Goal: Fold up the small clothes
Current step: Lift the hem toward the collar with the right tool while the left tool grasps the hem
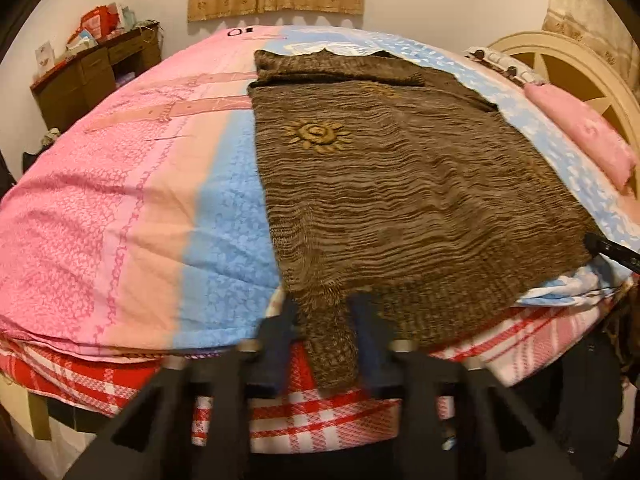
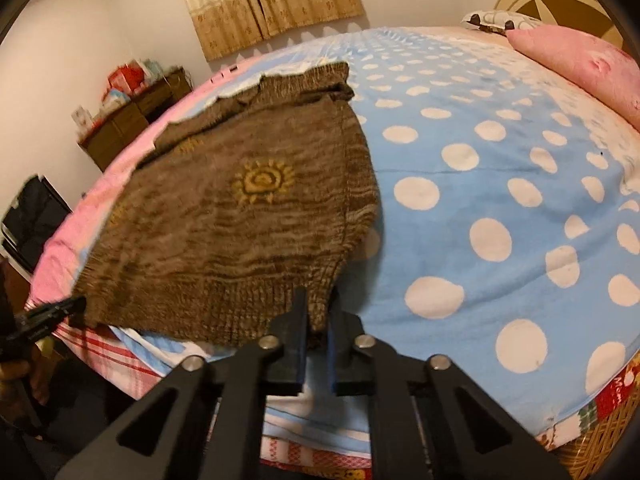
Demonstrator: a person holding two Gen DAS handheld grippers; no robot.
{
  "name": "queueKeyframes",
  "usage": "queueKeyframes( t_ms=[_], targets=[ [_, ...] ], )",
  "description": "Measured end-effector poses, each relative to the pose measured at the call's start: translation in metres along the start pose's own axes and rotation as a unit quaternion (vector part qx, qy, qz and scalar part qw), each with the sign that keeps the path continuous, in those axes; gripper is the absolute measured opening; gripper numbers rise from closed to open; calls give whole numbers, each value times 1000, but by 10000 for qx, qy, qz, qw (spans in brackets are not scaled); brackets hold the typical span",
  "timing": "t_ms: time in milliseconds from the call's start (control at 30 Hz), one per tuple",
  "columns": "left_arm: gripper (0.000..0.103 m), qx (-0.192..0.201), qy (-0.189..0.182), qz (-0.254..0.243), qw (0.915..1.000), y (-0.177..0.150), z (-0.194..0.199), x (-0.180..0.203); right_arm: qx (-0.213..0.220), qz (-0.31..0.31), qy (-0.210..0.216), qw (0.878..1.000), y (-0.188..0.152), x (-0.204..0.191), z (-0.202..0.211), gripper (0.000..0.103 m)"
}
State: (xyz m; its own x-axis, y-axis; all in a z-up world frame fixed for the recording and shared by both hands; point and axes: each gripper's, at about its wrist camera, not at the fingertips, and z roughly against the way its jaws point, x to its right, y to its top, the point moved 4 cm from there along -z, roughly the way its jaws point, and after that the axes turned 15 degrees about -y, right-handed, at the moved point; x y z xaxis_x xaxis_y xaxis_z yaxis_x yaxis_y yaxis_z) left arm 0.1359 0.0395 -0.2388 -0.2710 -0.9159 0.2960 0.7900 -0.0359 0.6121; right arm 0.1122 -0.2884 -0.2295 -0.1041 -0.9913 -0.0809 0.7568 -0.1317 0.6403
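Gripping the brown sweater point(image 1: 408, 184) at the bed's point(image 1: 120, 200) near edge, left gripper point(image 1: 325, 344) and right gripper point(image 2: 318, 344) both clamping hem corners, risking uneven lifting skewing the fold.

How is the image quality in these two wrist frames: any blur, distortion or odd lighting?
Left wrist view: strong fisheye bowing of the bed, warm dim indoor light, left gripper fingers smeared by blur. Right wrist view: same bowing and dark corner vignetting; the brown knitted sweater looks soft and motion-blurred, while the right gripper is sharper.
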Motion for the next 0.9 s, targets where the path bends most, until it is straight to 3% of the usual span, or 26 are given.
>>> queueKeyframes(
  t_ms=[100, 233, 433, 567, 900],
  targets=[
    [9, 75, -97, -5, 9999, 3, 6, 1, 235, -69, 164, 9996, 6, 3, 13, 9],
    [7, 283, -538, 283, 9977, 12, 19, -2, 396, -174, 334, 9985, 11, 6, 23, 9],
    [7, 573, -1271, 577, 9885, 28, 38, -1, 278, -548, 847, 9945, 14, 11, 23, 9],
    [6, 642, -1640, 773, 9813, 36, 42, -4, 428, -571, 1047, 9919, 23, 9, 35, 9],
    [6, 1050, -2101, 714, 9694, 79, 57, -7, 876, -544, 1282, 9864, 76, 4, 55, 9]
  ],
)
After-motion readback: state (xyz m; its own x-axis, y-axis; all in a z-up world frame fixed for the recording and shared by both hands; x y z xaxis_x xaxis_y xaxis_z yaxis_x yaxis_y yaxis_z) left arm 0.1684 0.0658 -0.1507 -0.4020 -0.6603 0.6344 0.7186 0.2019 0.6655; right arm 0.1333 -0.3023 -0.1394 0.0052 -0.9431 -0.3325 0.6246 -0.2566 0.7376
